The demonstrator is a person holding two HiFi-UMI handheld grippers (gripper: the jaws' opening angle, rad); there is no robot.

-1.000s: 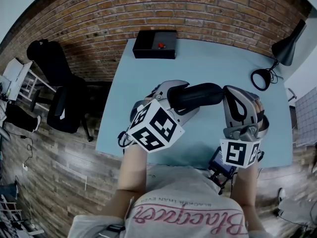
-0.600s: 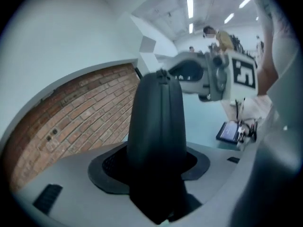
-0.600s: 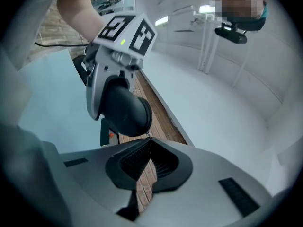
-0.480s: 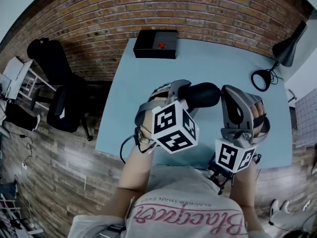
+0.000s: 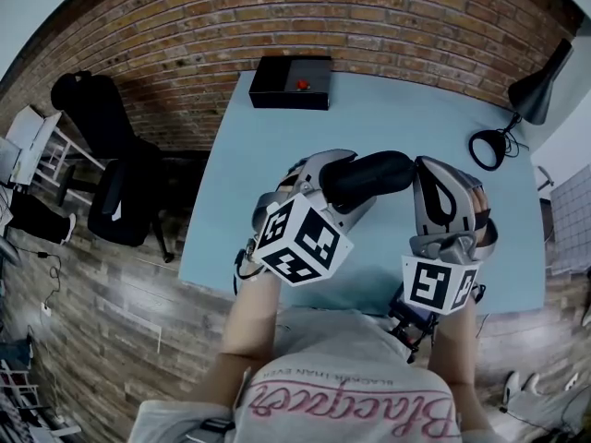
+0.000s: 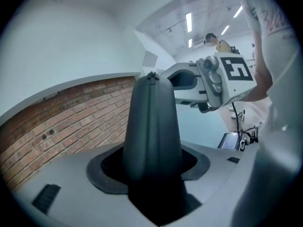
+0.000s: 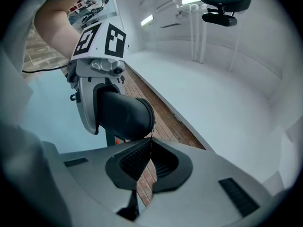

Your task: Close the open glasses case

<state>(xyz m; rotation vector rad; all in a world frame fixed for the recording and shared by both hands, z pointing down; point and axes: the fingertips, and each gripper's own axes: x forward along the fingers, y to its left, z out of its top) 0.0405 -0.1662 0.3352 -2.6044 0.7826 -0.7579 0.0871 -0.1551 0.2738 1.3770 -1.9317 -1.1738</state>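
A black glasses case (image 5: 371, 177) hangs in the air over the light-blue table (image 5: 388, 118), and my left gripper (image 5: 340, 175) is shut on its near end. In the left gripper view the case (image 6: 151, 126) rises from between the jaws, closed along its seam, with a small nub at its far tip. My right gripper (image 5: 420, 170) is shut, its tips (image 7: 151, 138) pressed together right at that far end of the case (image 7: 124, 115). Whether they pinch a small tab there I cannot tell.
A black box with a red button (image 5: 289, 82) sits at the table's far edge by the brick wall. A black desk lamp (image 5: 528, 92) stands at the far right. A small device with cables (image 5: 412, 310) lies at the near edge. A black office chair (image 5: 111, 169) stands left of the table.
The left gripper has rocked slightly with the case, its marker cube swinging right and back. The right gripper has stayed shut at the case's end.
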